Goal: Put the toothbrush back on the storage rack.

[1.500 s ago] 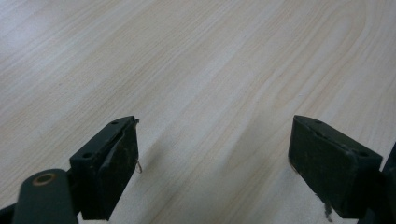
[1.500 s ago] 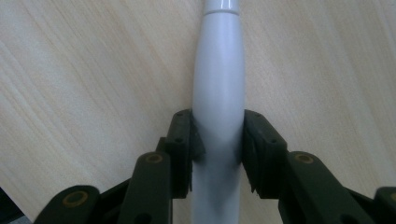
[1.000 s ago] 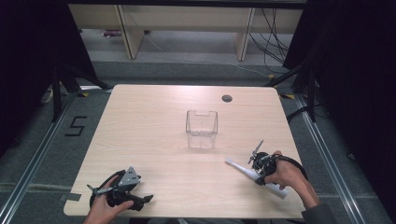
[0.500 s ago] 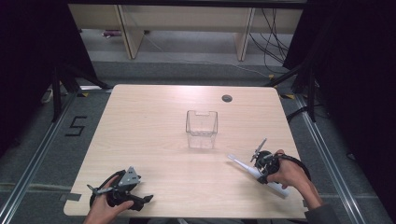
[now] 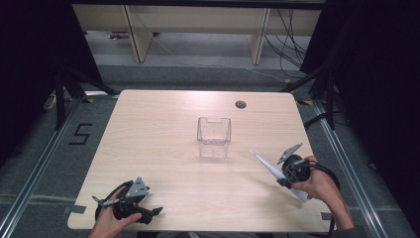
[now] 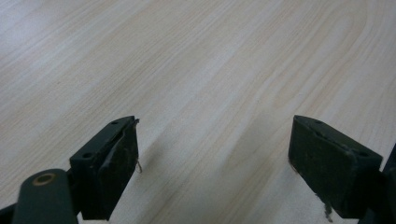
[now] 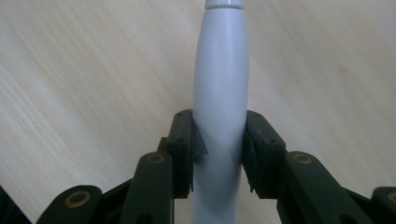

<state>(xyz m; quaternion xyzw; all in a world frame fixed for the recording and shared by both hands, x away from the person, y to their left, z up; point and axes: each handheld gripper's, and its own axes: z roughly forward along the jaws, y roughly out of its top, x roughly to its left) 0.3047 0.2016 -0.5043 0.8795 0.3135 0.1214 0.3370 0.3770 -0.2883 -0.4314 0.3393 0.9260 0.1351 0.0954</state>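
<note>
**A:** High view – right gripper (image 5: 283, 174) sits at the table's (image 5: 163, 129) right side, clamped on a pale grey wand-shaped tool (image 5: 267, 166) that slants up and left toward the clear plastic box (image 5: 214, 137) mid-table, well apart from it. Left gripper (image 5: 130, 204) rests near the front-left corner.

**B:** And the left gripper view?

**A:** Its two black pads (image 6: 116, 163) stand wide apart over bare wood grain, nothing between them.

**B:** Right gripper view?

**A:** Both pads (image 7: 184, 149) press the tool's (image 7: 220, 84) thick grey body from either side – gripped firmly, with a seam showing near the top edge. Wood tabletop behind it.
</note>
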